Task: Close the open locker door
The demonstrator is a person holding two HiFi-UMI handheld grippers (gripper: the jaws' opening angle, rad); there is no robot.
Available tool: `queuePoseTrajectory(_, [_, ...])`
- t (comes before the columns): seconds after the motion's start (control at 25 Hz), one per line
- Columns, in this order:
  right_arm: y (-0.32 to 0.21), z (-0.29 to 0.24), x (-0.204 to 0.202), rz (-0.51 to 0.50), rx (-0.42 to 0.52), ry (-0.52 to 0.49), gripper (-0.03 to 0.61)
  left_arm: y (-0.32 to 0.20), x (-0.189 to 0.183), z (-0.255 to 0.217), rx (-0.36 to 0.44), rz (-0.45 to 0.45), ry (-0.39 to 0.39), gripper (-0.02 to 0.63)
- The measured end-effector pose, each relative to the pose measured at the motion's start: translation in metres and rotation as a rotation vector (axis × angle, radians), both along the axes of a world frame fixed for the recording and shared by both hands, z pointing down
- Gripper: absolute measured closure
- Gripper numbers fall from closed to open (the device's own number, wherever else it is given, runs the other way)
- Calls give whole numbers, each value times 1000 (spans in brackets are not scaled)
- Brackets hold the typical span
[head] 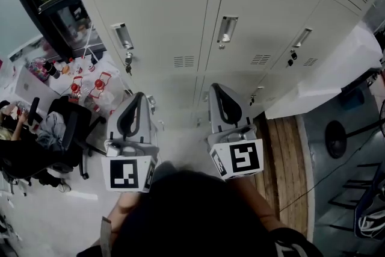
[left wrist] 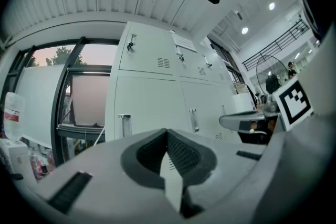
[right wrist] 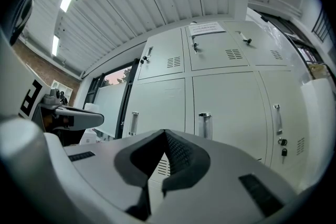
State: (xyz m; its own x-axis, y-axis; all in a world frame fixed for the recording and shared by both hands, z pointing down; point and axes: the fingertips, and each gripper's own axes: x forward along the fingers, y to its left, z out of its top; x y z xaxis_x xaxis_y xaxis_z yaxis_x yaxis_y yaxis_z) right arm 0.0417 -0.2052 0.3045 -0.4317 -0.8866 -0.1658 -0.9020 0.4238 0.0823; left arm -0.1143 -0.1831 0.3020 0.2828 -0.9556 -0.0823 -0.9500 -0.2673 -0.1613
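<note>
Head view: locker doors (head: 150, 15) ahead stand shut, contents hidden.

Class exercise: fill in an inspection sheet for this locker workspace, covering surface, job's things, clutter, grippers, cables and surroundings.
Surface: pale floor; wooden strip at right.
Job's things: grey lockers; white panel juts out at right, possibly the open door.
Clutter: bottles with red on them, at left.
Grippers: left gripper and right gripper both shut, empty, clear of the lockers.
Cables: thin cable across the floor at right.
Surroundings: office chair, window, fan.
</note>
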Motion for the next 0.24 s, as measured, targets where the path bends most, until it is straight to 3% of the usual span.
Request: queuePoseTrajectory(0.24, [-3, 1, -4, -8, -1, 0, 563, -3, 1, 0, 1, 5, -6, 612])
